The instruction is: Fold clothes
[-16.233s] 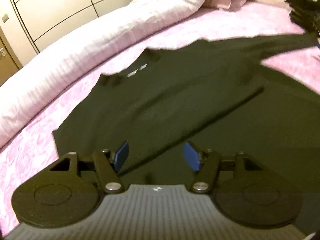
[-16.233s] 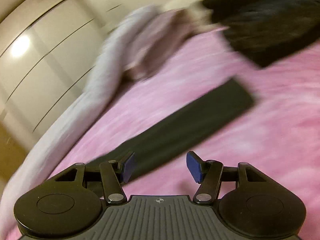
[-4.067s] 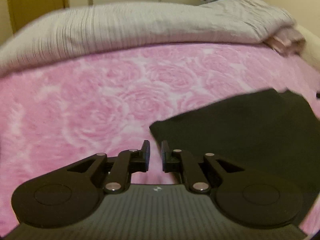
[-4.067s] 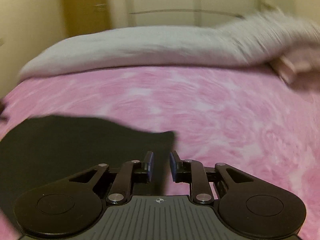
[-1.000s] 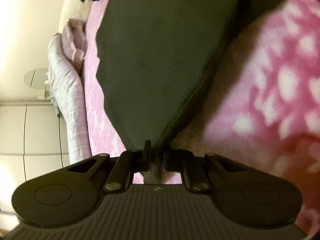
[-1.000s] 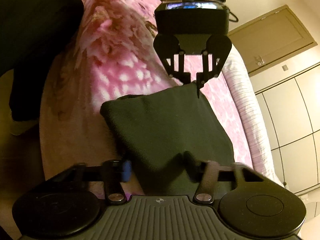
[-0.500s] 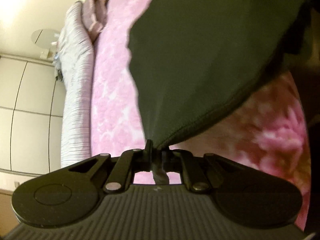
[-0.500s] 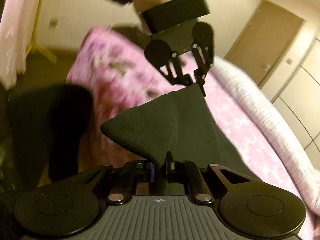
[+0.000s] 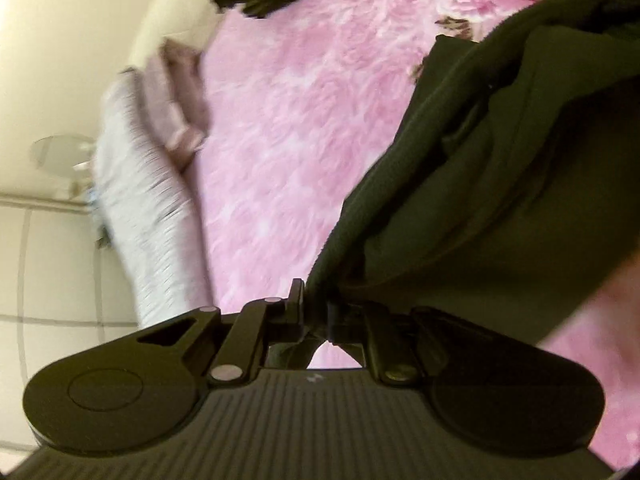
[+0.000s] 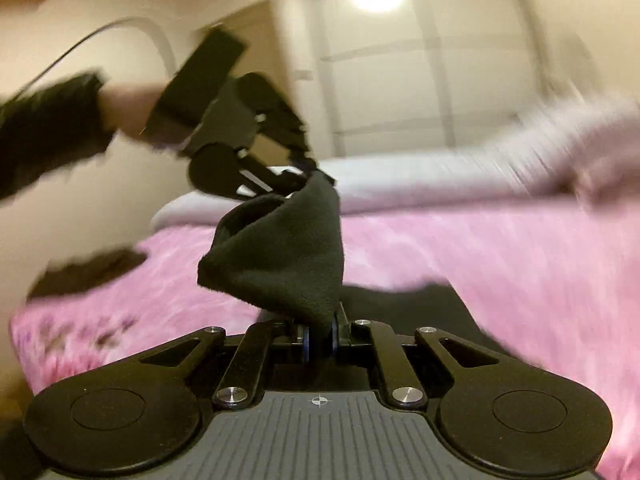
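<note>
left gripper (image 9: 316, 312): jaws pinching tight on an edge of the black garment (image 9: 500, 184)
right gripper (image 10: 320, 338): jaws clamping another edge of the same garment, blue pads (image 10: 306, 340) showing
garment: hanging bunched between both grippers, lifted above the pink bedspread (image 10: 500, 260), lower part trailing on it
left hand (image 10: 128, 108): blurred, dark sleeve (image 10: 48, 128) showing
background: grey duvet (image 9: 148, 208) lying along the bed's far side

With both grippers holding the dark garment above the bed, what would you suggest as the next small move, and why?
Probably carry the pinched edge forward and lower it over the part of the dark garment lying on the pink blanket. The left gripper and right gripper are each shut on a corner, and the cloth between them sags in the air, so the fold is unfinished.
</note>
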Demonstrator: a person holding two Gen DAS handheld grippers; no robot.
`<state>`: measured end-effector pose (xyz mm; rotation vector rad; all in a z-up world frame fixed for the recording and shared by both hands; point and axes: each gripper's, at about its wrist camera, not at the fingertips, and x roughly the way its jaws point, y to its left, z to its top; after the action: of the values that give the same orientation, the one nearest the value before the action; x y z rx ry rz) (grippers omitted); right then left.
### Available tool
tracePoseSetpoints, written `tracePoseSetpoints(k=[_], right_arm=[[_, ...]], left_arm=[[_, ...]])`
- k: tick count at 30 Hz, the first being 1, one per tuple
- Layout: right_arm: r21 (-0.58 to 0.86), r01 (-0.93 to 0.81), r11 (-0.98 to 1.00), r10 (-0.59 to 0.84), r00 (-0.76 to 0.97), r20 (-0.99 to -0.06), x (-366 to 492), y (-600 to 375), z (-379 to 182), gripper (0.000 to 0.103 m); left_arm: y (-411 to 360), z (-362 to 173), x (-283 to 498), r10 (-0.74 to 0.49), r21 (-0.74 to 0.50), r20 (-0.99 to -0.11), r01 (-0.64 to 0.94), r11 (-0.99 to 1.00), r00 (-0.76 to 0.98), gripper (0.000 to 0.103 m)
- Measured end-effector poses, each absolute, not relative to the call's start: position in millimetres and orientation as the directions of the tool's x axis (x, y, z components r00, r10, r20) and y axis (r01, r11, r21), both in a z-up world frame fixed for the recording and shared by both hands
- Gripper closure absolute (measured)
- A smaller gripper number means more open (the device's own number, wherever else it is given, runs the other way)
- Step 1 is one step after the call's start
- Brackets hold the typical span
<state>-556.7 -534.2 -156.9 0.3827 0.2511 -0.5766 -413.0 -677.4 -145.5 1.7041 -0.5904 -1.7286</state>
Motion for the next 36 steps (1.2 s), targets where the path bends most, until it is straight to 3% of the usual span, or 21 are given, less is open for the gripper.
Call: tracePoseSetpoints(k=[4, 8, 10, 15, 18, 24, 26, 27, 30, 36], right_arm=[[0.547, 0.608, 0.576, -0.476, 0.793, -0.380, -601, -587, -197, 0.095], [0.647, 0.632, 0.426, -0.470, 0.766, -0.438, -631, -614, -222, 0.094], [0.666, 0.629, 0.401, -0.481, 0.763, -0.432, -643, -617, -225, 0.089], [0.679, 0.634, 0.371, -0.504, 0.751, -0.426, -646, -624, -221, 0.067], [0.693, 0.626, 0.358, -0.511, 0.752, -0.415, -644, -621, -215, 0.059], [0.760, 0.606, 0.236, -0.568, 0.720, -0.398, -645, -625, -215, 0.054], [0.768, 0.613, 0.185, -0.584, 0.697, -0.415, -646, -632, -218, 0.056], [0.761, 0.626, 0.170, -0.584, 0.686, -0.434, -645, -636, -219, 0.072], [0.745, 0.640, 0.189, -0.574, 0.687, -0.445, -644, -645, -212, 0.093], [0.725, 0.676, 0.132, -0.569, 0.651, -0.503, -653, -653, -226, 0.097]], left_arm=[[-713, -188, -428, -0.664, 0.660, -0.746, 0.173, -0.731, 0.041, 0.093], [-744, -230, -440, -0.625, 0.617, -0.780, 0.227, -0.754, 0.044, 0.085], [-755, -241, -441, -0.615, 0.598, -0.788, 0.277, -0.752, 0.032, 0.074], [-758, -215, -402, -0.618, 0.524, -0.786, 0.506, -0.685, -0.023, 0.071], [-759, -203, -372, -0.604, 0.453, -0.797, 0.626, -0.635, -0.036, 0.070], [-762, -204, -337, -0.545, 0.274, -0.833, 0.785, -0.555, -0.095, 0.070], [-765, -211, -338, -0.533, 0.235, -0.837, 0.798, -0.554, -0.123, 0.070], [-767, -214, -339, -0.527, 0.216, -0.839, 0.804, -0.554, -0.138, 0.070], [-773, -224, -340, -0.509, 0.156, -0.841, 0.820, -0.550, -0.181, 0.070], [-786, -243, -343, -0.467, 0.038, -0.844, 0.840, -0.541, -0.262, 0.074]])
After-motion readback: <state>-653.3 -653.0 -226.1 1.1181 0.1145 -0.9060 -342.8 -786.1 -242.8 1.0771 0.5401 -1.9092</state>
